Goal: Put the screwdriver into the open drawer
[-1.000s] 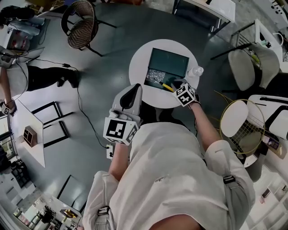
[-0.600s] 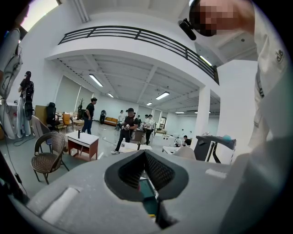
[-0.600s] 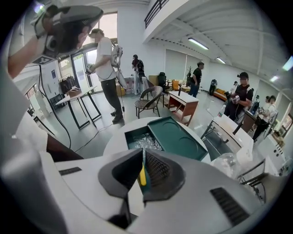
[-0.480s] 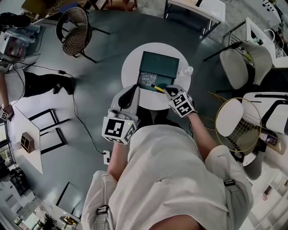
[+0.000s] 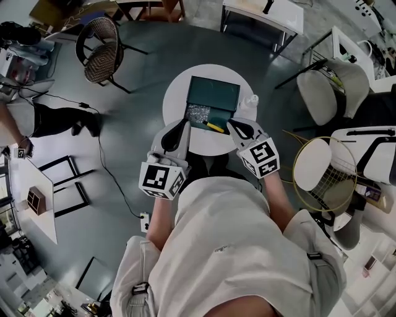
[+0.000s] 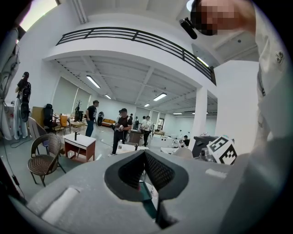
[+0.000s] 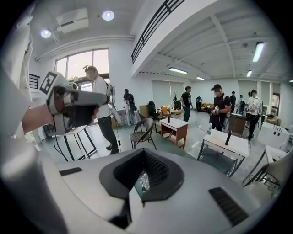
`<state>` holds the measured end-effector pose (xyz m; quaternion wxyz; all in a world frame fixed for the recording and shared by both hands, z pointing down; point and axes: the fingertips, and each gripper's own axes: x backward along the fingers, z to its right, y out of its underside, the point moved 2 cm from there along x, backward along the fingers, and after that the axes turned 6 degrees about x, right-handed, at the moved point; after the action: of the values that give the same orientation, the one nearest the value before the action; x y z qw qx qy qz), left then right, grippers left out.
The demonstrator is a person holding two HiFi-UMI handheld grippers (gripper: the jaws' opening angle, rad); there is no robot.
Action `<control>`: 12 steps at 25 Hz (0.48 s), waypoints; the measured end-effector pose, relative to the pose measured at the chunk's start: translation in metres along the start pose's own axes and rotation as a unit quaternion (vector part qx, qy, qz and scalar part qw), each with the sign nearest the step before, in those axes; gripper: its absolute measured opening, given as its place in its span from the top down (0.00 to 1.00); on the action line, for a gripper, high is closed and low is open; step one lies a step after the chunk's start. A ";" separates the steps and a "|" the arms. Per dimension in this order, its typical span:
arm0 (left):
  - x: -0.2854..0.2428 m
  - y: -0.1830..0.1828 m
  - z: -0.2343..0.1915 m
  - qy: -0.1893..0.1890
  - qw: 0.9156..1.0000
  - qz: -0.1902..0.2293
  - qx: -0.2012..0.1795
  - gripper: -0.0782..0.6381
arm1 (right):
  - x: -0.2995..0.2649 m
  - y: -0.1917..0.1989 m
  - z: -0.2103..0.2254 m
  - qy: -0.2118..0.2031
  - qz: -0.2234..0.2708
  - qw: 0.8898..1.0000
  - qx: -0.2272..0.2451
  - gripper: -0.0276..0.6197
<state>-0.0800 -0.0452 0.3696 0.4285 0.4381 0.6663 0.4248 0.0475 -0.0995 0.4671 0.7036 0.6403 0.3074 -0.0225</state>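
Observation:
A dark green box (image 5: 214, 93) stands on a small round white table (image 5: 175, 93), its open drawer (image 5: 198, 113) pulled toward me with glittering bits inside. The screwdriver (image 5: 213, 127), yellow handle and dark shaft, lies at the drawer's near right part; whether it rests inside or on the rim I cannot tell. My right gripper (image 5: 233, 125) is shut and empty, its tip a short way right of the screwdriver. At the table's near left edge my left gripper (image 5: 180, 124) is also shut and empty. In both gripper views the jaws (image 6: 144, 153) (image 7: 144, 152) meet at the tips.
A clear bottle (image 5: 250, 100) stands on the table right of the box. A wicker chair (image 5: 99, 52) is at the far left, white chairs (image 5: 325, 90) (image 5: 322, 167) at the right, a white desk (image 5: 263, 12) beyond. A cable (image 5: 114, 179) runs across the floor.
My right gripper has drawn back from the screwdriver, which stays at the drawer. The left gripper has come slightly closer to the table's edge.

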 end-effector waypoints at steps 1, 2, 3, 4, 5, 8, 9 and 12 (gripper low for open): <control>0.000 -0.001 0.001 -0.001 1.000 0.001 -0.001 0.88 | 0.008 -0.010 0.004 0.003 0.014 1.000 -0.002 0.94; 0.000 -0.001 0.002 -0.001 1.000 0.001 -0.002 0.88 | 0.015 -0.020 0.007 0.007 0.028 1.000 -0.006 0.95; 0.000 -0.001 0.003 -0.002 1.000 0.002 -0.003 0.88 | 0.023 -0.029 0.011 0.010 0.043 0.999 -0.010 0.95; 0.001 -0.002 0.003 -0.002 1.000 0.002 -0.004 0.88 | 0.031 -0.039 0.015 0.014 0.058 0.998 -0.013 0.95; 0.001 -0.002 0.003 -0.003 1.000 0.002 -0.005 0.88 | 0.039 -0.049 0.019 0.019 0.073 0.997 -0.015 0.95; -0.001 -0.004 0.003 -0.005 1.000 0.002 -0.007 0.88 | 0.061 -0.077 0.030 0.027 0.132 0.991 -0.021 0.95; -0.002 -0.005 0.004 -0.006 1.000 0.003 -0.007 0.88 | 0.069 -0.085 0.032 0.025 0.153 0.988 -0.025 0.95; -0.003 -0.007 0.003 -0.009 1.000 0.006 -0.006 0.88 | 0.086 -0.103 0.035 0.021 0.193 0.980 -0.030 0.95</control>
<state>-0.0780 -0.0497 0.3627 0.4349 0.4434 0.6567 0.4277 0.0871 -0.1192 0.3357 0.7068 0.6668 0.1928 0.1362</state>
